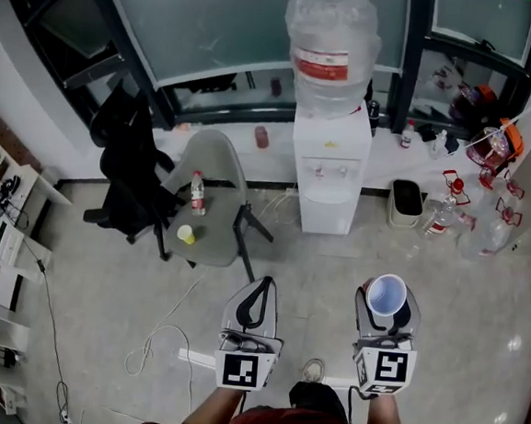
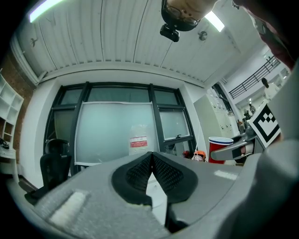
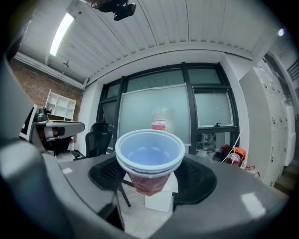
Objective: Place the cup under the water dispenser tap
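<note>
A red cup (image 1: 386, 294) with a pale blue inside stands upright between the jaws of my right gripper (image 1: 387, 306), which is shut on it. In the right gripper view the cup (image 3: 149, 161) fills the middle, and the white water dispenser (image 3: 160, 200) stands beyond it. In the head view the dispenser (image 1: 328, 180) stands against the window wall, some way ahead of both grippers, with a large bottle (image 1: 330, 60) on top and its taps (image 1: 329, 170) facing me. My left gripper (image 1: 255, 305) is shut and empty, its pads (image 2: 163, 172) meeting at the tips.
A grey chair (image 1: 222, 161) to the left of the dispenser carries a water bottle (image 1: 196, 191) and a yellow cup (image 1: 186, 235). A black office chair (image 1: 125, 176) stands further left. A bin (image 1: 406, 202) and several empty bottles (image 1: 475, 227) lie right. A white cable (image 1: 158, 336) crosses the floor.
</note>
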`<state>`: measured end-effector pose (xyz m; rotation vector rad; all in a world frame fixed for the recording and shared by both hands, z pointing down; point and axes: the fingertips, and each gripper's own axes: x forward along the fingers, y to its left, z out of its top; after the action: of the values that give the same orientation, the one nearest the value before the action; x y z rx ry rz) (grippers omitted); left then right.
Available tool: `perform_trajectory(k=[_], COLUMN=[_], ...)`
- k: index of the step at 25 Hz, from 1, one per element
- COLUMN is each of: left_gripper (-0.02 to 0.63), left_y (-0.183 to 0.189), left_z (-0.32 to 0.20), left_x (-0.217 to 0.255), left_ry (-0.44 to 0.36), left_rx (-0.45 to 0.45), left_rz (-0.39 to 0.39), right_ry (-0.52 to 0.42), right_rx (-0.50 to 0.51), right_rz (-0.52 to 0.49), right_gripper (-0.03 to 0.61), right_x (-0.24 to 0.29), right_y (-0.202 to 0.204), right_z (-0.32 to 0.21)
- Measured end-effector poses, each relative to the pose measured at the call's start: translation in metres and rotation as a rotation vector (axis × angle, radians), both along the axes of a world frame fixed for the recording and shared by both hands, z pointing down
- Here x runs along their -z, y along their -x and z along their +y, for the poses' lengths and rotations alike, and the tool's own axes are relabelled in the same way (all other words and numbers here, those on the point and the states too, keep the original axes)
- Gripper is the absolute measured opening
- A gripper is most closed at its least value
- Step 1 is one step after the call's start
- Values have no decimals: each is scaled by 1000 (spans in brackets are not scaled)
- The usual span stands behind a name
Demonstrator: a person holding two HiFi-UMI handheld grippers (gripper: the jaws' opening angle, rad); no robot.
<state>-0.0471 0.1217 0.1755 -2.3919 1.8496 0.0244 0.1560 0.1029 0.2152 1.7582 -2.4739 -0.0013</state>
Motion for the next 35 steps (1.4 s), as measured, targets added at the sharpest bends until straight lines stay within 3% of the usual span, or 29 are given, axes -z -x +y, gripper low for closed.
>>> perform_trajectory(k=[9, 17, 28, 35], left_gripper=[0, 0, 0, 0], left_y=[-40, -34, 1, 29], left_z=[-86, -144, -280, -331], left_x=[3, -22, -106, -201], left_ry=[-10, 24, 72, 210], left_rx=[-17, -21, -52, -66], left_rz=[-3, -12, 23, 17], right_ry=[-8, 14, 119, 225], right_rx=[-9, -16, -22, 14], right_rz=[-19, -12, 38, 77], right_gripper=[303, 303, 302, 302], right_x=[-3, -23, -103, -189], right_y=[-39, -34, 15, 57], right_z=[-79, -131, -255, -303])
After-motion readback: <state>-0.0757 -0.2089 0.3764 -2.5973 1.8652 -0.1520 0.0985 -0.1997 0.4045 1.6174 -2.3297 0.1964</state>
